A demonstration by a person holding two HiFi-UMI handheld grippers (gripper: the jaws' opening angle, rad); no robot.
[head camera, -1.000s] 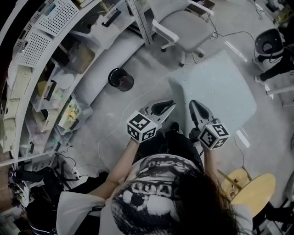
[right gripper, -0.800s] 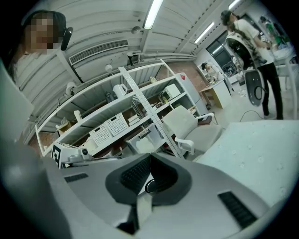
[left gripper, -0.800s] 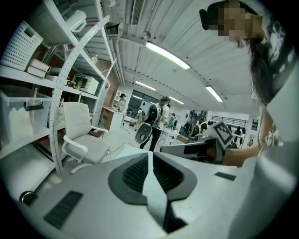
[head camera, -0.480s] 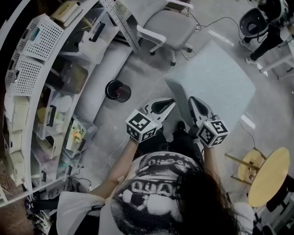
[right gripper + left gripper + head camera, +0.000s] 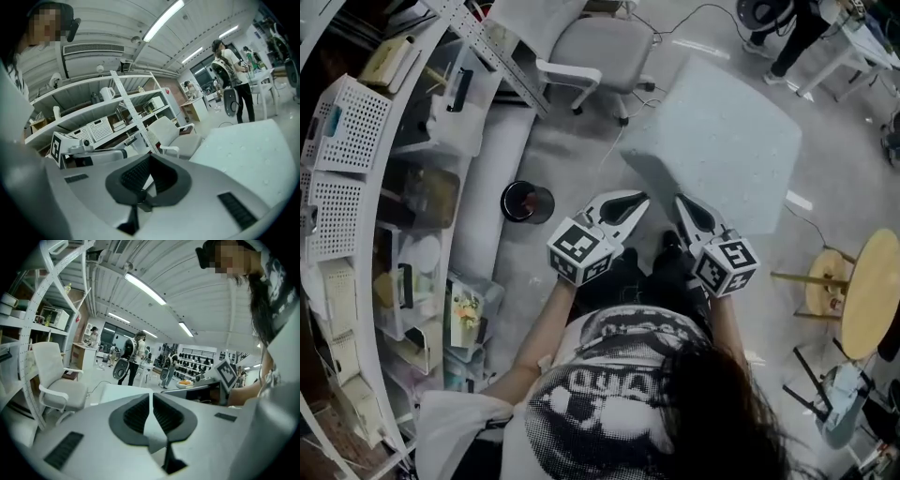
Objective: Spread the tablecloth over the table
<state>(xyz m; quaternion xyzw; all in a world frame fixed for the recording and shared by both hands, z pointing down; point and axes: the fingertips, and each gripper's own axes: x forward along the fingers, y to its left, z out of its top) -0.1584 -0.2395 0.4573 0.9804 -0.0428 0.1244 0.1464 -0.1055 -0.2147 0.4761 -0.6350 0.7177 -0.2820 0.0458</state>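
Shelving (image 5: 356, 141) flanks left gripper (image 5: 636, 199), right gripper (image 5: 682, 201) clamping tablecloth (image 5: 722, 141).

left: shelving (image 5: 356, 159), bin (image 5: 527, 202) | ahead: tablecloth (image 5: 722, 131), chair (image 5: 602, 45) | right: stool (image 5: 874, 291) | free: floor (image 5: 572, 150)

Hardly anything is legible. On the person's white T-shirt (image 5: 619, 394), bottom centre of the head view, a dark print holds a row of large pale letters too blurred to spell out. The black-and-white left marker cube (image 5: 579, 251) and right marker cube (image 5: 725, 266) bear only square code patterns. Labels on the clear plastic storage boxes (image 5: 455, 103), upper left, cannot be read.
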